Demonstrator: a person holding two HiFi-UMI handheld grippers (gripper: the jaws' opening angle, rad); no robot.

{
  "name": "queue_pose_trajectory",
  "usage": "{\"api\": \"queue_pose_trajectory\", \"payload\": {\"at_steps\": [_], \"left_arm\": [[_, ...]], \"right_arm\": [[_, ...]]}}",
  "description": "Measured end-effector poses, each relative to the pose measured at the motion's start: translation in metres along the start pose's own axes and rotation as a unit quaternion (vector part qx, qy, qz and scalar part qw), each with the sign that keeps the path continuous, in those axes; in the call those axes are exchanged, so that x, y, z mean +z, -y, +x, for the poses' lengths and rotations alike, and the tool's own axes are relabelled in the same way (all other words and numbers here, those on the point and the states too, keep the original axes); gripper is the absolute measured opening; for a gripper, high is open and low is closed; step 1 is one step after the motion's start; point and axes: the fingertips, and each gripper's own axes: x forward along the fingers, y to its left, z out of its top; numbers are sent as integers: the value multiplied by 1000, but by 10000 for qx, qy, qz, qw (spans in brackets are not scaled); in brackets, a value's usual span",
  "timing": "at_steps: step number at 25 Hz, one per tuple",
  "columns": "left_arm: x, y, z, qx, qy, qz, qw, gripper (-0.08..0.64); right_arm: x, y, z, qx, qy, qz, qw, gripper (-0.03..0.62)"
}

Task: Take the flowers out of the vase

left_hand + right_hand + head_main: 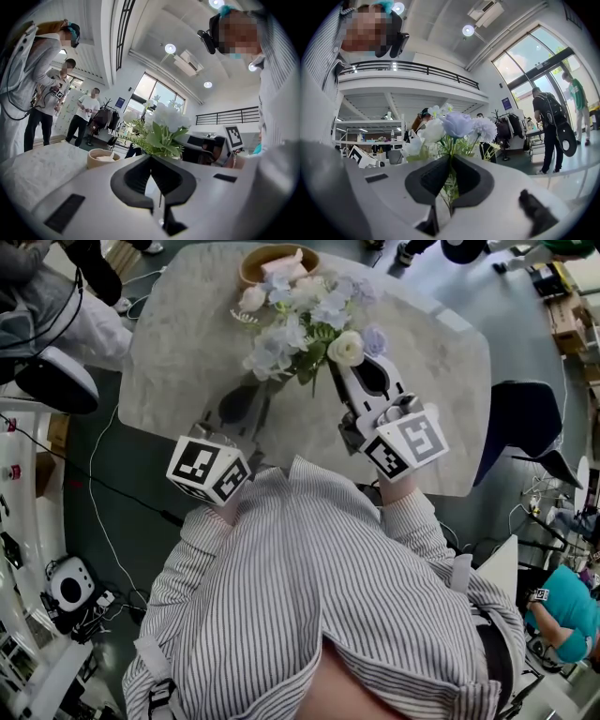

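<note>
A bouquet of white, blue and lilac flowers (305, 324) stands over the marble table (178, 334). In the left gripper view the flowers (164, 126) rise just past the jaw tips. My left gripper (265, 388) (150, 158) is shut on the clear glass vase (152, 187), with a thin stem showing through the glass. From the right, my right gripper (330, 367) (450, 157) is shut on the green stems (449, 183) below the blooms (452, 126). Both grippers point level. In the head view the vase is mostly hidden.
A tan bowl (277, 261) (103, 158) sits at the table's far edge behind the flowers. A dark chair (525, 427) stands at the table's right side. Several people stand beyond the table, and cables run on the floor at the left.
</note>
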Motion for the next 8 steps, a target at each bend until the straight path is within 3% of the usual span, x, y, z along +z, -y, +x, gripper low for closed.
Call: {"api": "queue_pose_trajectory", "payload": {"at_steps": [8], "left_arm": [[-3, -3, 2, 36, -23, -5, 10000, 12]], "right_arm": [[-5, 3, 3, 11, -43, 18, 10000, 34]]}}
